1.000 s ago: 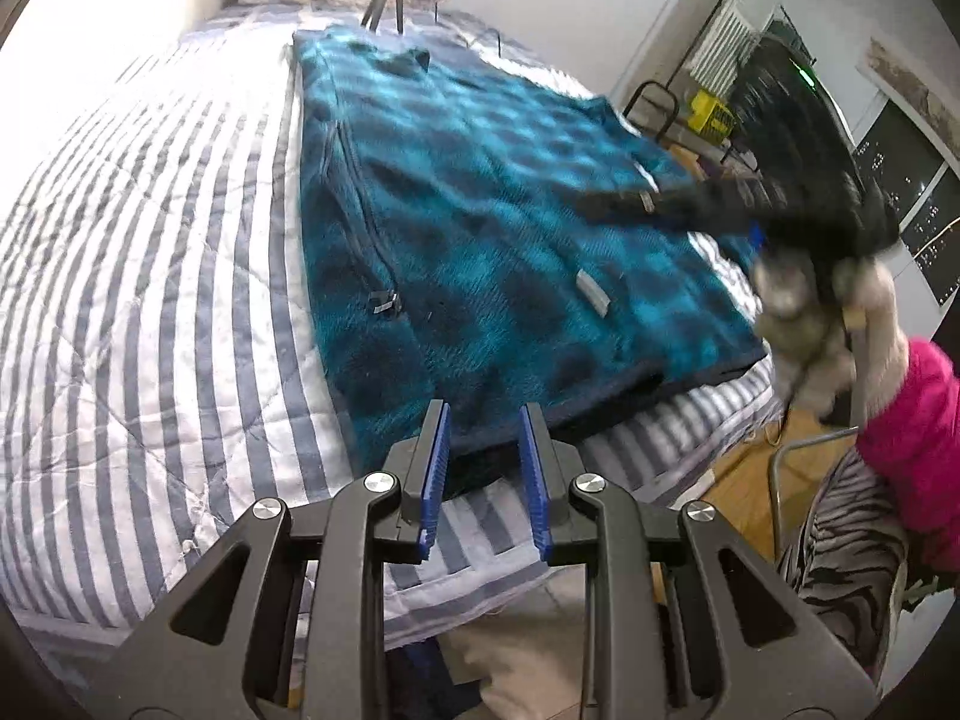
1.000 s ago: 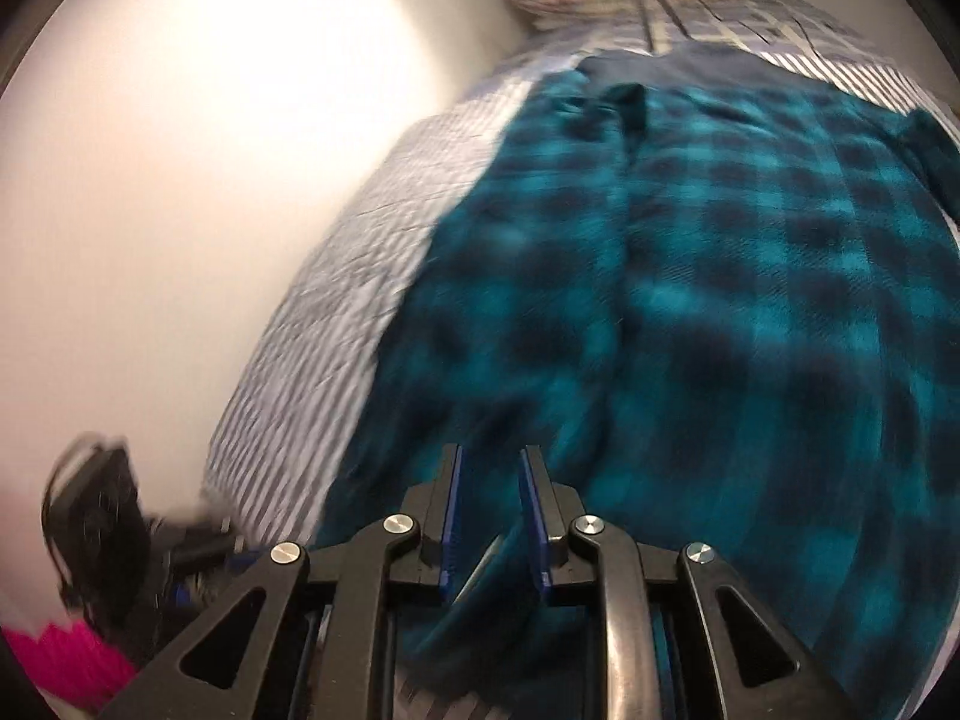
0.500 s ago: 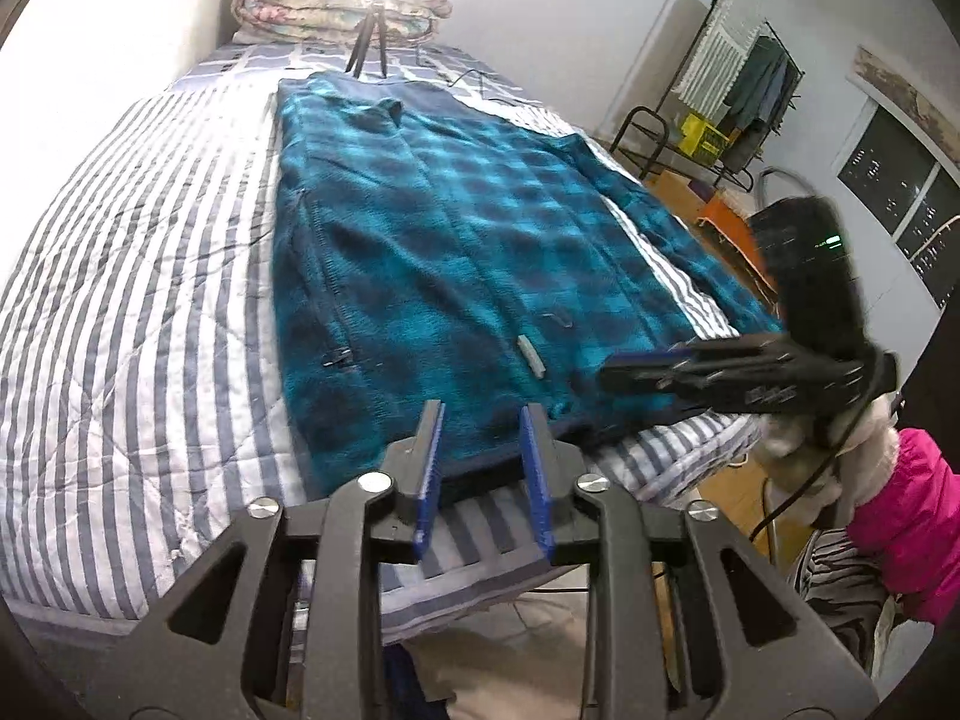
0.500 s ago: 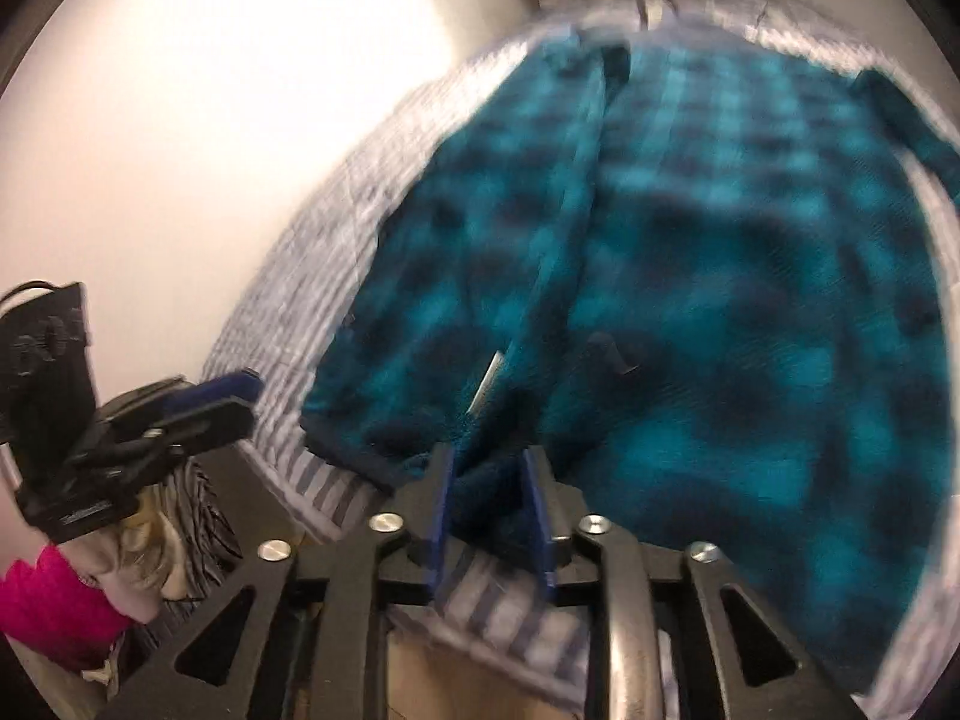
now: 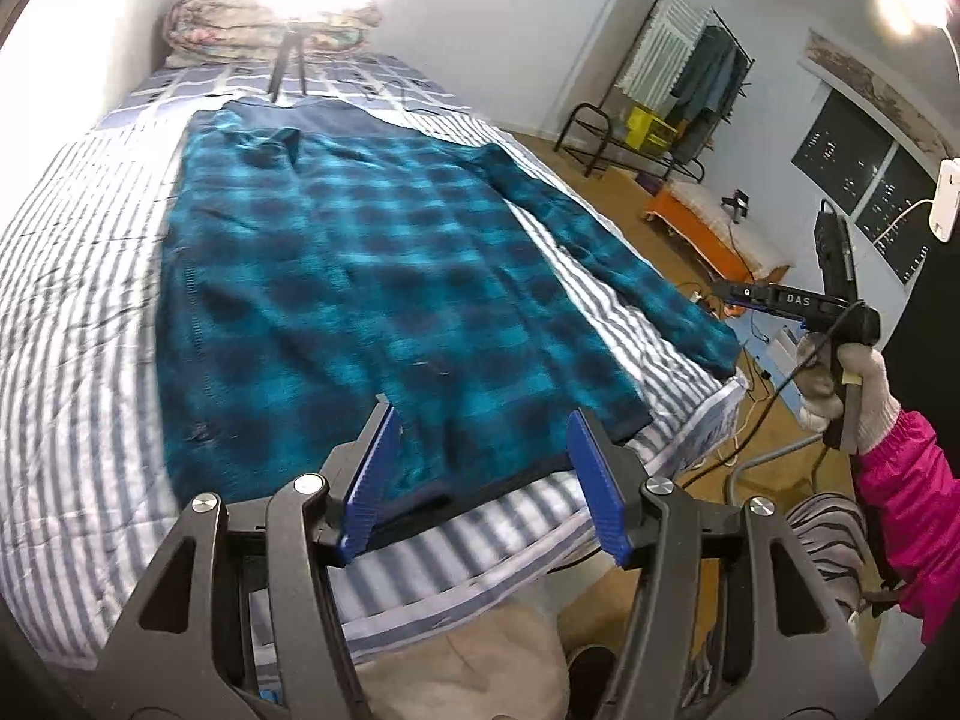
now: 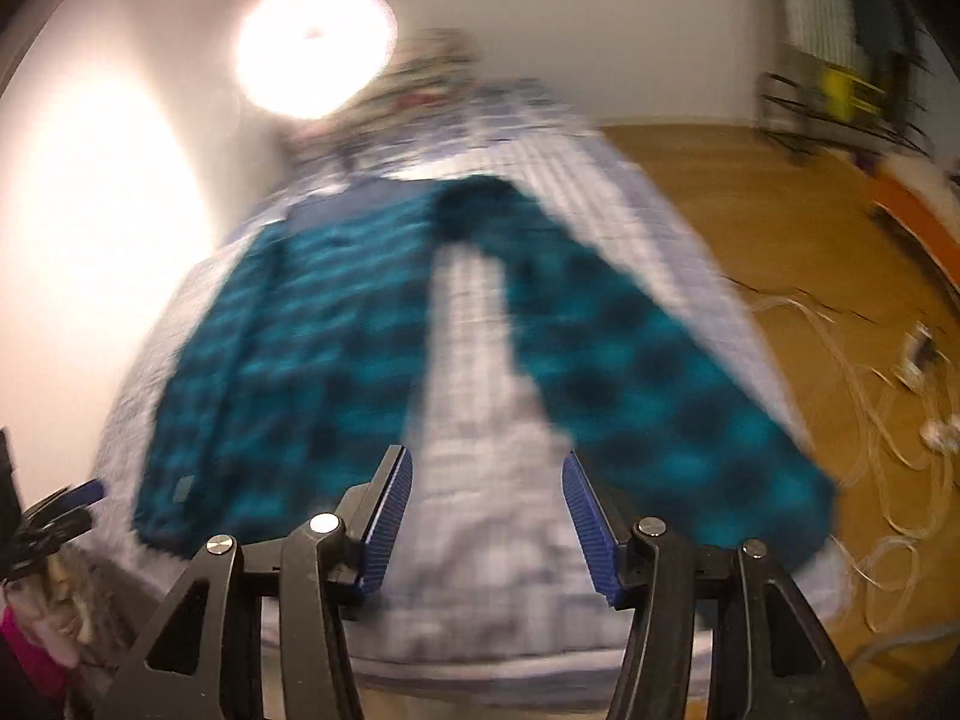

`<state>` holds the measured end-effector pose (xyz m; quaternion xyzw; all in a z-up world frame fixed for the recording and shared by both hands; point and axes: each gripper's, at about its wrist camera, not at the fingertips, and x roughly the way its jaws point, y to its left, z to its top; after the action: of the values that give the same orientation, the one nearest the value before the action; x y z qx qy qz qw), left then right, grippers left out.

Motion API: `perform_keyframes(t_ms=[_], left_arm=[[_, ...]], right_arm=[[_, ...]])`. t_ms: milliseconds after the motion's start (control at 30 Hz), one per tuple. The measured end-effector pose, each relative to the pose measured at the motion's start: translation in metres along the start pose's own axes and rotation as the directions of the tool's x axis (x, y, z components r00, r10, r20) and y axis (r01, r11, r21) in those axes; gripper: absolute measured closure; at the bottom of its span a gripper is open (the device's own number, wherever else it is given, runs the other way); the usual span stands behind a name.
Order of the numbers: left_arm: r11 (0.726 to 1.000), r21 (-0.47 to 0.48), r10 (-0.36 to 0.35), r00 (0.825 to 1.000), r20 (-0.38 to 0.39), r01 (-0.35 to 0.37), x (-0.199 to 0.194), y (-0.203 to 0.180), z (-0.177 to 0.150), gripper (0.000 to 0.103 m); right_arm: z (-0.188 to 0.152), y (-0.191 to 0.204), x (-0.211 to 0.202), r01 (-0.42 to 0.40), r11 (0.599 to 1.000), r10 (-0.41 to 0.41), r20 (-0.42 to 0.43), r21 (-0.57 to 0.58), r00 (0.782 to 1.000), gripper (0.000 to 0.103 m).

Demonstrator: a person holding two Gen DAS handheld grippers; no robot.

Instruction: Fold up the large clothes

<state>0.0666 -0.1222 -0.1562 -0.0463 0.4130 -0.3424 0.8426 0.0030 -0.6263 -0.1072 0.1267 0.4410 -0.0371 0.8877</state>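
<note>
1. Bedroom: a bed (image 5: pixel 72 312) with a blue-and-white striped cover runs from the near edge to the far wall; wood floor with loose cables lies to the right, and a clothes rack (image 5: pixel 678 90) stands far right.
2. Left tool (image 5: pixel 480 480): jaws have just been opening and now stand wide. Nothing is between them; the near hem of the garment shows beyond the gap, not touched.
3. Right tool (image 6: pixel 486 516): jaws likewise have just been opening and stand wide, empty, over bare striped cover at the near right of the bed. This view is blurred. In the left wrist view the tool is held in a gloved hand (image 5: pixel 840 384), off the bed's right edge.
4. Task item: a teal-and-black plaid fleece jacket (image 5: pixel 360 300) lies flat on the bed, hem near, collar far. Its right sleeve (image 5: pixel 600 252) is spread out along the bed's right edge, the cuff nearest.
5. Judgement: a flattening step appears finished, with both tools released. The sleeve remains unfolded.
6. Next move, as judged: the right tool should close on the sleeve near its cuff and carry it left across the body; fleece is thick, so a deep bite is advisable.
</note>
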Motion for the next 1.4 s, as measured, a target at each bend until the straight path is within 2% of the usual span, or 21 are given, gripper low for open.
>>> perform_keyframes(t_ms=[100,200,233,433,533,600,633,667,767,867,1100,1233,1400], left_arm=[[1.0,0.004,-0.009,1.0,-0.017,0.009,0.012,-0.01,0.004,0.043],[1.0,0.007,-0.019,0.999,-0.035,0.02,0.022,-0.019,0.007,0.043],[1.0,0.011,-0.021,0.999,-0.041,0.021,0.026,-0.023,0.007,0.043],[0.999,0.027,-0.043,0.996,-0.083,0.045,0.043,-0.038,0.008,0.043],[0.997,0.038,-0.056,0.994,-0.094,0.06,0.046,-0.046,0.009,0.043],[0.997,0.047,-0.059,0.994,-0.097,0.064,0.047,-0.049,0.009,0.043],[0.997,0.05,-0.06,0.993,-0.099,0.065,0.047,-0.05,0.009,0.043],[0.996,0.053,-0.06,0.993,-0.101,0.066,0.048,-0.052,0.01,0.043],[0.996,0.063,-0.062,0.993,-0.105,0.069,0.049,-0.054,0.011,0.043],[0.995,0.069,-0.069,0.992,-0.105,0.077,0.049,-0.055,0.011,0.043],[0.994,0.025,-0.108,0.989,-0.097,0.111,0.048,-0.045,0.014,0.043],[0.994,0.001,-0.112,0.991,-0.072,0.113,0.04,-0.034,0.02,0.043],[0.994,-0.04,-0.107,0.994,-0.038,0.106,0.029,-0.013,0.027,0.043]], right_arm=[[0.0,-0.048,-0.005,0.093,0.992,-0.093,0.003,0.08,0.996,0.048],[-0.007,-0.099,-0.008,0.125,0.971,-0.127,-0.007,0.204,0.992,0.047],[-0.01,-0.111,-0.008,0.129,0.963,-0.131,-0.01,0.237,0.991,0.043],[-0.028,-0.173,0.004,0.103,0.904,-0.098,-0.034,0.414,0.995,0.041],[-0.036,-0.184,0.013,0.069,0.884,-0.058,-0.038,0.462,0.998,0.041],[-0.039,-0.185,0.019,0.048,0.877,-0.036,-0.033,0.477,0.999,0.044],[-0.039,-0.185,0.022,0.034,0.877,-0.02,-0.033,0.478,0.999,0.055],[-0.039,-0.182,0.023,0.022,0.879,-0.007,-0.034,0.475,0.999,0.074],[-0.038,-0.16,0.012,0.035,0.91,-0.029,-0.021,0.413,0.999,0.093],[-0.03,-0.137,-0.005,0.022,0.938,-0.026,0.007,0.347,1.0,0.096],[-0.008,-0.068,-0.044,-0.131,0.952,0.104,0.108,0.275,0.989,0.096],[0.001,-0.008,-0.049,-0.217,0.957,0.199,0.111,0.19,0.974,0.097],[-0.001,0.079,-0.036,-0.358,0.931,0.354,0.051,0.075,0.934,0.097]])
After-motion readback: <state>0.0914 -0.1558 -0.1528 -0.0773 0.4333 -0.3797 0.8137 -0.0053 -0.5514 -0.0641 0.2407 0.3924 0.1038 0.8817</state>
